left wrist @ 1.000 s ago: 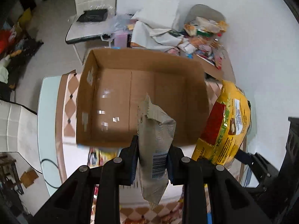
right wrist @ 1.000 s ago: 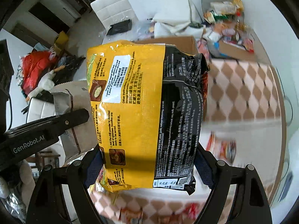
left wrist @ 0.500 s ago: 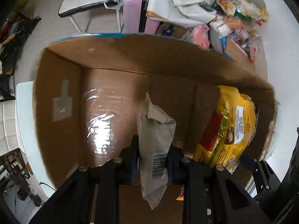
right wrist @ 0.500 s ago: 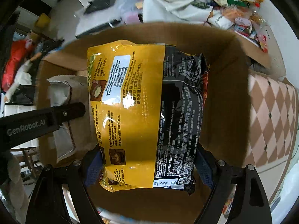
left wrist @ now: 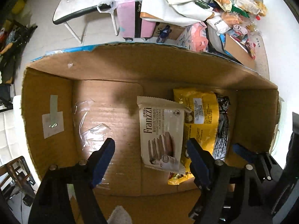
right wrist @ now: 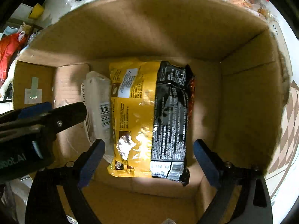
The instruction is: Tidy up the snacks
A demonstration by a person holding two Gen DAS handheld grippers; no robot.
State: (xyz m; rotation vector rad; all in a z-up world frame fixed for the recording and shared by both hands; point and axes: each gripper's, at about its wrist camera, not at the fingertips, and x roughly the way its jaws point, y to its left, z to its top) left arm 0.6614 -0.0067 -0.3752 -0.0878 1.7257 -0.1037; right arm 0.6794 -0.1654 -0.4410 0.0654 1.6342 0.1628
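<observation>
Cardboard box (left wrist: 115, 69) with two snack packets (left wrist: 161, 136) inside

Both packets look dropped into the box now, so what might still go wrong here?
The left gripper and right gripper hang open low inside the cardboard box, so lifting out carelessly might snag a wall. The cookie packet overlaps the yellow noodle bag, so both may shift as more snacks land.

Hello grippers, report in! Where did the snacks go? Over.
Left gripper and right gripper open, jaws just opened. Cookie pack and yellow noodle bag lying side by side in cardboard box. Nothing blocking.
</observation>
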